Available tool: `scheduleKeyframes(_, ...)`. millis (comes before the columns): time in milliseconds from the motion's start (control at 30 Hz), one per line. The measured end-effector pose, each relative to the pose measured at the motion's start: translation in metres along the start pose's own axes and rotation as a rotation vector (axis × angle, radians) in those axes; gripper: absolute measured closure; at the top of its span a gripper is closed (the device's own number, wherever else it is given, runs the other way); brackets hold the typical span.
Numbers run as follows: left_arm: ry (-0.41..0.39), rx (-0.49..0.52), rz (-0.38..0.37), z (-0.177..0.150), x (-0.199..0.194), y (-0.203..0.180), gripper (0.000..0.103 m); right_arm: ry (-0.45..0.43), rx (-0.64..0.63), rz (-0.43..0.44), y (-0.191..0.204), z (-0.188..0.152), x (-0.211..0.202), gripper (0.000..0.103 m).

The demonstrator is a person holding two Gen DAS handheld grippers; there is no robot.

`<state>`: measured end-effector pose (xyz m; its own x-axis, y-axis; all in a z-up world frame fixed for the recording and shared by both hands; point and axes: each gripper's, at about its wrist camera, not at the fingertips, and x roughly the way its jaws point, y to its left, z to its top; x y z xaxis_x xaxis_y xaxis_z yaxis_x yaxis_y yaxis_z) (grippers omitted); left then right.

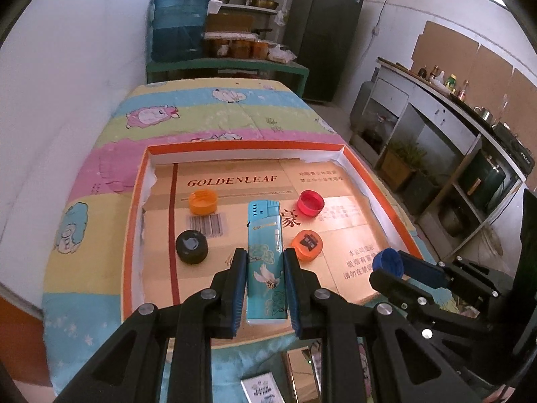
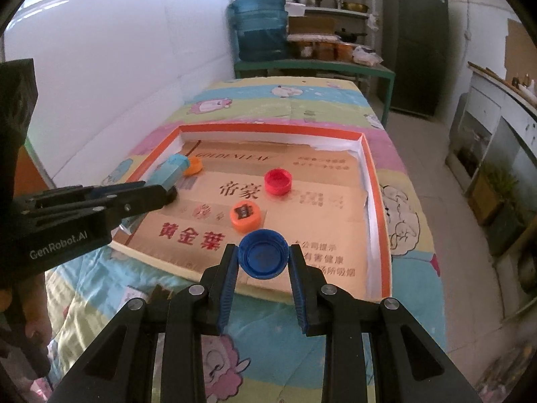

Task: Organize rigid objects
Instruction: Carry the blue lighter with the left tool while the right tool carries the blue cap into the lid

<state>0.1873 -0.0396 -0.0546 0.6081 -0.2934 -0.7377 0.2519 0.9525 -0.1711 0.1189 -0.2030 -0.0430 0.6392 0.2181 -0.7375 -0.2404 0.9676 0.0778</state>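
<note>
So there's a bed with a striped cartoon-sheep quilt (image 1: pixel 188 114), pastel bands of yellow, blue, green and pink. Sitting right on it is a shallow orange-rimmed tray (image 1: pixel 129 221) lined with flattened cardboard. At the near edge of the quilt, just in front of the tray, a small shiny box (image 1: pixel 302 372) and a printed card (image 1: pixel 261 389) lie flat.

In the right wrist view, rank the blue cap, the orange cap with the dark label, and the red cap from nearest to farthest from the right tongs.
1. blue cap: held between the right tongs, open side up, over the tray's near edge.
2. orange cap with the dark label: just beyond, slightly left, on the cardboard.
3. red cap: farthest, mid-tray, slightly right.
</note>
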Motion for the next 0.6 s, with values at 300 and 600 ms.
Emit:
scheduleKeyframes(300, 0.024, 0.01, 0.005, 0.009, 0.023, -0.003, 0.081, 0.008, 0.012, -0.003, -0.017, 0.011, 0.02, 0.072)
scheduleKeyframes(600, 0.034, 0.028, 0.022, 0.02, 0.041, -0.006, 0.081, 0.008, 0.003, -0.007, -0.027, 0.023, 0.036, 0.072)
